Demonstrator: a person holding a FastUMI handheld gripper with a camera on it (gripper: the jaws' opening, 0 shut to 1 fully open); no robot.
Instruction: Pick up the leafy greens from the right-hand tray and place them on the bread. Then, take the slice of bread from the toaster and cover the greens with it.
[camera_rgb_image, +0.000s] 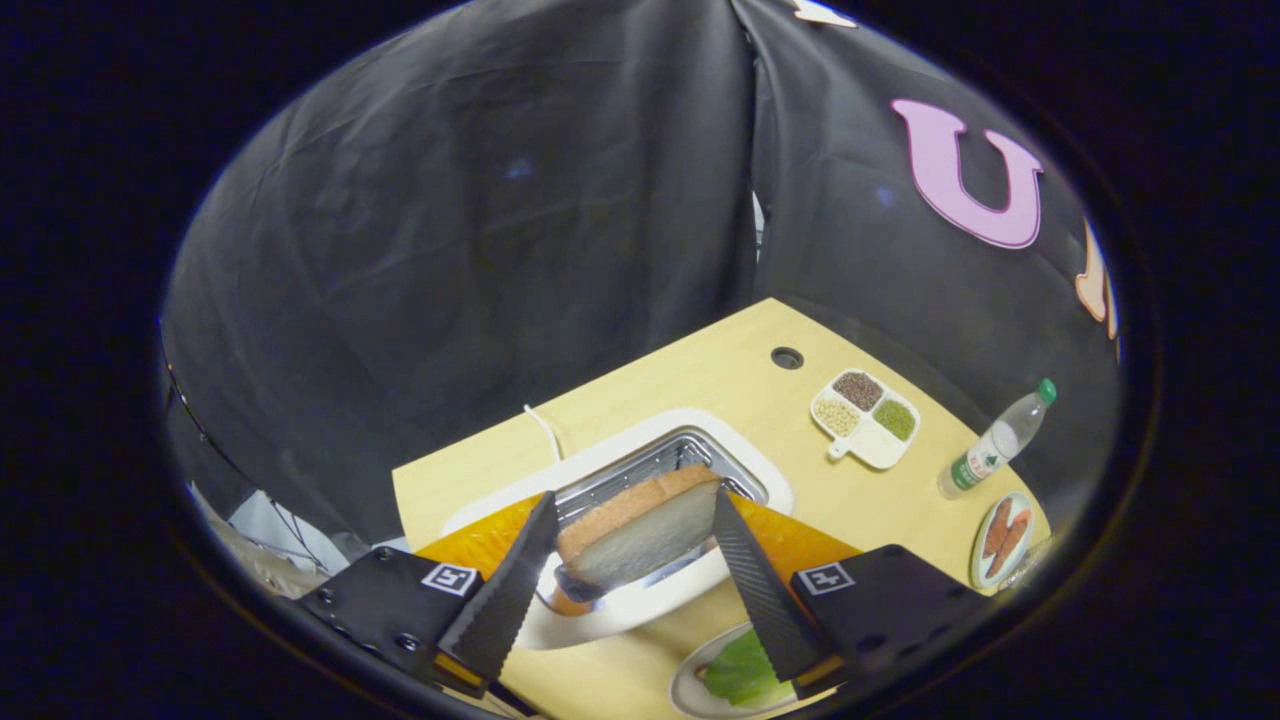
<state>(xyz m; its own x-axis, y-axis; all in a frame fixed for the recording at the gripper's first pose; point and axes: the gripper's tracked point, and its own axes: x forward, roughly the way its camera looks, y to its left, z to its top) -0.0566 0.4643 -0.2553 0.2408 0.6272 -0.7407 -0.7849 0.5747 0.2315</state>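
Observation:
A slice of bread (640, 535), brown crust uppermost and pale face toward me, hangs just above the slot of the white toaster (745, 455). My gripper (633, 496) is shut on it, with one black ribbed finger (505, 590) pressing each side edge. Nearer than the toaster, under my right finger, leafy greens (738, 672) lie on a white plate (688, 692). The finger hides part of them, and whatever lies beneath them is out of sight.
On the wooden table (720, 370) beyond the toaster to the right stand a white divided dish of grains (865, 417), a water bottle (995, 442) and a small plate of sausages (1003, 538). A white cable (545, 430) runs off behind the toaster.

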